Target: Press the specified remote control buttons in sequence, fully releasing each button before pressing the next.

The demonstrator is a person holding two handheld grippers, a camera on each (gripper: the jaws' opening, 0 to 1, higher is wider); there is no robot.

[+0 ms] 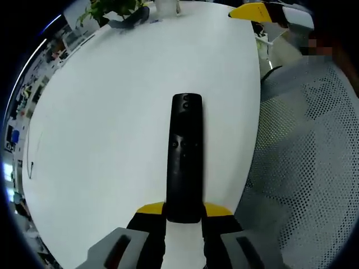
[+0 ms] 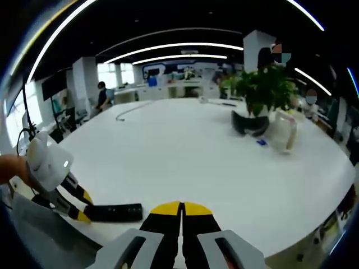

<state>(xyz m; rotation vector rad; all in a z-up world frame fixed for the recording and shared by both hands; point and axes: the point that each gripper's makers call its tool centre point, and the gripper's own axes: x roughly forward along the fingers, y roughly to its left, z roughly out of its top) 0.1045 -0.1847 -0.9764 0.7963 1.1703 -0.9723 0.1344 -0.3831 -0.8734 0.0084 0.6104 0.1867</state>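
A long black remote control (image 1: 184, 157) lies lengthwise over the white table (image 1: 112, 112), buttons facing up. My left gripper (image 1: 184, 212) is shut on the remote's near end, its yellow-tipped jaws on either side. In the right gripper view the same remote (image 2: 114, 212) lies low on the left, with the left gripper (image 2: 78, 210) clamped on its left end and a hand behind it. My right gripper (image 2: 180, 211) hovers over the table to the right of the remote, its jaws pressed together with nothing between them. It also appears at the far top right as the right gripper (image 1: 263, 12).
A potted plant (image 2: 259, 92) in a dark bowl and a white jug (image 2: 282, 130) stand at the table's far side. A cable (image 2: 132, 110) trails across the far table. A mesh chair (image 1: 314, 168) sits beside the table edge. Office desks and a person stand beyond.
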